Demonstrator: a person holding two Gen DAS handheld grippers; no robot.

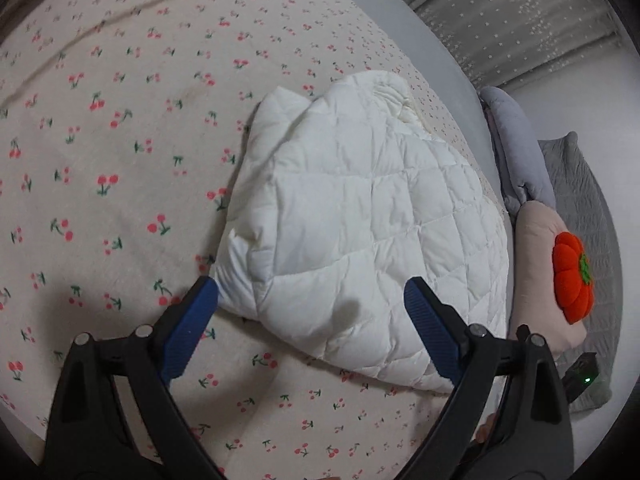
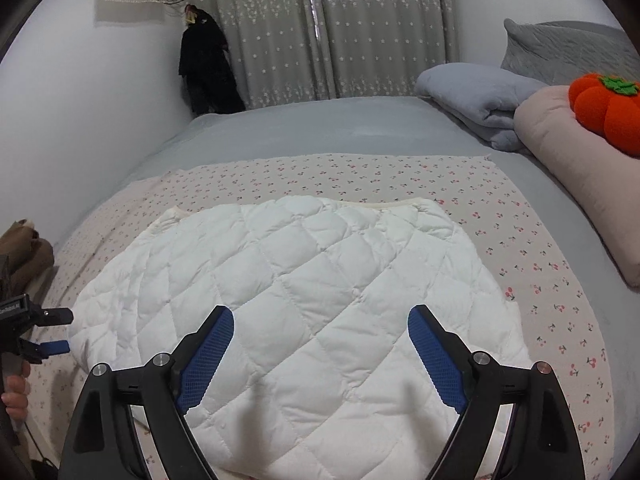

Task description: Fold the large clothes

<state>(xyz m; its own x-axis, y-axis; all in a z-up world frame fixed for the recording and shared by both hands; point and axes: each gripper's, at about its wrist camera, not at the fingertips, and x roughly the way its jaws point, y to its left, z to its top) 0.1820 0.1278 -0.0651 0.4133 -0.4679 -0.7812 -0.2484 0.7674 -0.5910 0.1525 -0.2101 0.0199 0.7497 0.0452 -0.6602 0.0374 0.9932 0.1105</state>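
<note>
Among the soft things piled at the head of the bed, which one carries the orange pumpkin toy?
The beige pillow carries the orange pumpkin toy. The folded light grey blanket beside it and the darker grey quilted pillow behind carry nothing.

jacket point(image 2: 296, 300): on the sheet point(image 2: 520, 216), mid-bed
pillows point(image 2: 560, 152): right of jacket
curtain point(image 2: 320, 28): behind the bed

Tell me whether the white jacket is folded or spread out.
Folded. The white jacket lies as one compact quilted bundle on the cherry-print sheet, with no sleeves sticking out. Both grippers hang open above it.
</note>
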